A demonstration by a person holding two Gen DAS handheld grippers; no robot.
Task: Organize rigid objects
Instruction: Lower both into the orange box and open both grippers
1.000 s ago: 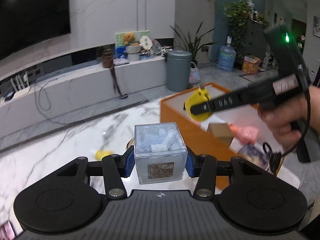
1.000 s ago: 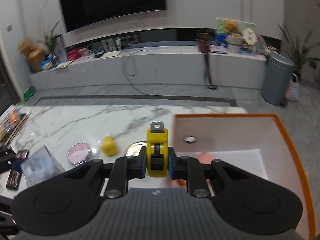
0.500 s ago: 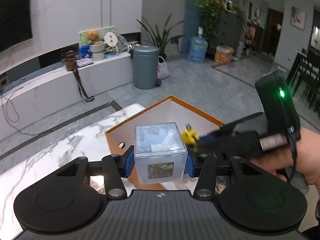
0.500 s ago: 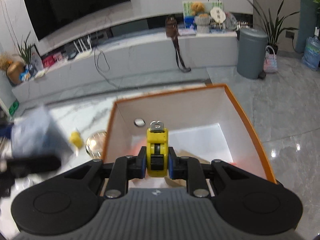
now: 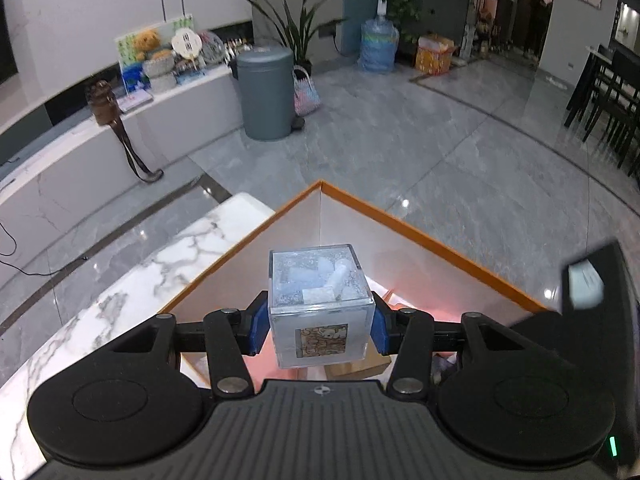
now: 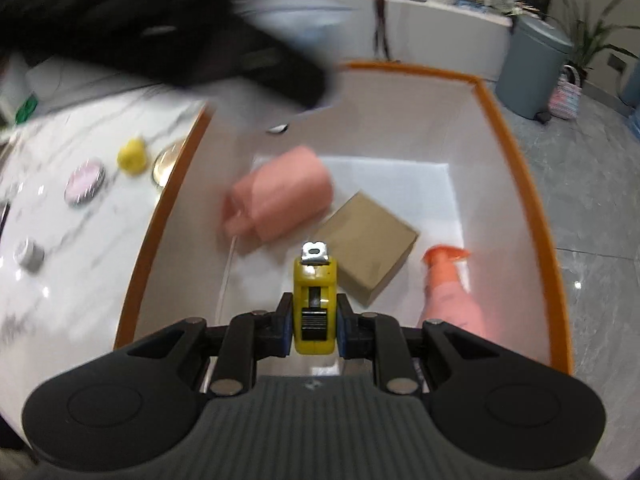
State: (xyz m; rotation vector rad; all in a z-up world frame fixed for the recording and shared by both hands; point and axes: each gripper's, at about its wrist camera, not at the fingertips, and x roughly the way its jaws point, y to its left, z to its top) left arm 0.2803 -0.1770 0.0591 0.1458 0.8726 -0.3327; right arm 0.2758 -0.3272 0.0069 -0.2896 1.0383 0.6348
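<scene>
Both grippers are clamped on loads above the orange-rimmed box (image 6: 516, 152). Left gripper (image 5: 318, 326) has its blue pads pressed on the two sides of a clear plastic cube (image 5: 319, 304), held upright with a small picture label facing the camera; the cube hangs over the box's far corner, which sits at 12 o'clock in the left wrist view. Right gripper (image 6: 315, 322) pinches a yellow tape measure (image 6: 314, 304), metal hook pointing to 12 o'clock, over the box interior. Inside the box lie a pink roll-shaped object (image 6: 280, 198) at 11 o'clock of the tape measure, a brown cardboard box (image 6: 370, 242) just beyond it at 1 o'clock, and a pink spray bottle (image 6: 450, 292) at 3 o'clock. On the marble table (image 6: 80, 264), at 10 o'clock, sit a small yellow object (image 6: 131, 156) and a round pink tin (image 6: 85, 183).
</scene>
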